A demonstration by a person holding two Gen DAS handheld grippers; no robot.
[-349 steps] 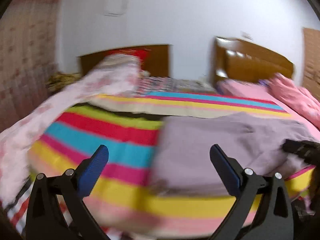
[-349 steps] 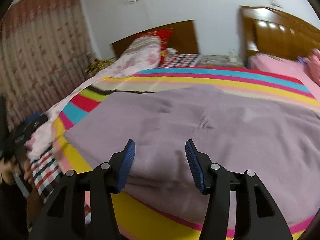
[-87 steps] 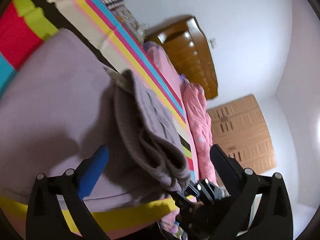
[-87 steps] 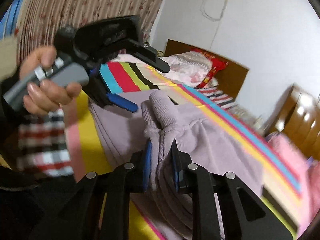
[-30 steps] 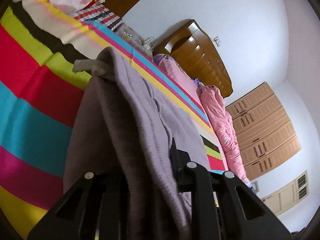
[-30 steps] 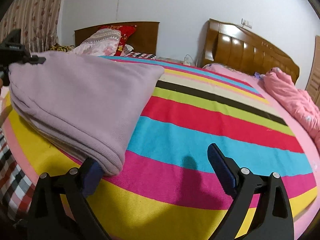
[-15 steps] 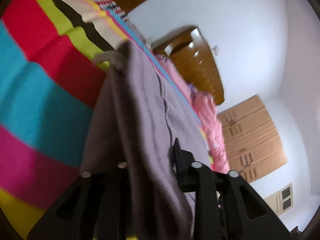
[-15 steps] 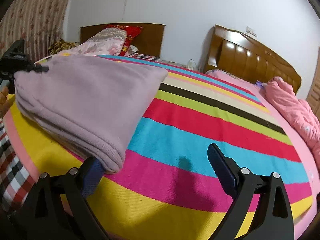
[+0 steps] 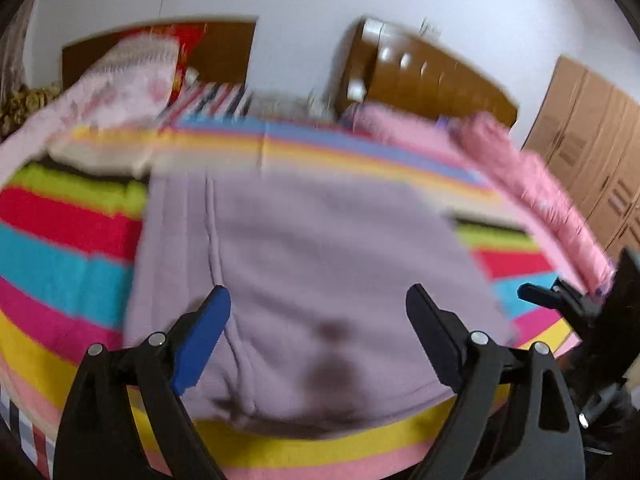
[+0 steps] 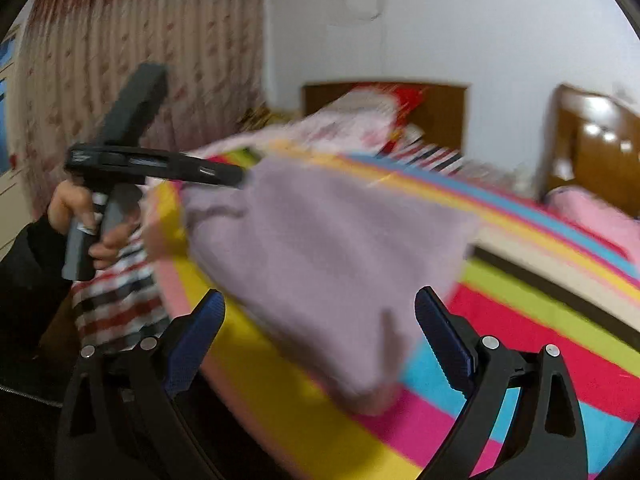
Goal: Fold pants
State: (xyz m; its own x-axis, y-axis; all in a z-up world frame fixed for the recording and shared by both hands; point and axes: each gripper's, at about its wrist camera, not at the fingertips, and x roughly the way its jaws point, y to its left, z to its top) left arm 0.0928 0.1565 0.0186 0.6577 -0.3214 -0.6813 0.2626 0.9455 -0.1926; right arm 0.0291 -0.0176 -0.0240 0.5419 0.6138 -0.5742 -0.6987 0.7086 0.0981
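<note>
Everywhere motion blur over pants [image 9: 312,264]

Striped blanket [image 9: 60,240] lies open either side of the folded pants [image 9: 312,272]; pink quilt [image 9: 536,184] borders right.

lilac pants [image 9: 312,264], folded, flat on bed

White walls [image 9: 320,4], evenly lit. Two dark wooden headboards against far wall: flat one [image 9: 224,48] left, glossy panelled one [image 9: 424,76] right. Bed under striped multicolour blanket [image 9: 60,232]; floral pillow [image 9: 132,76] near flat headboard. Pink bedding [image 9: 532,184] along right side. Light-brown wardrobe [image 9: 592,152] far right. Patterned pinkish curtain [image 10: 132,52] on left wall.
</note>
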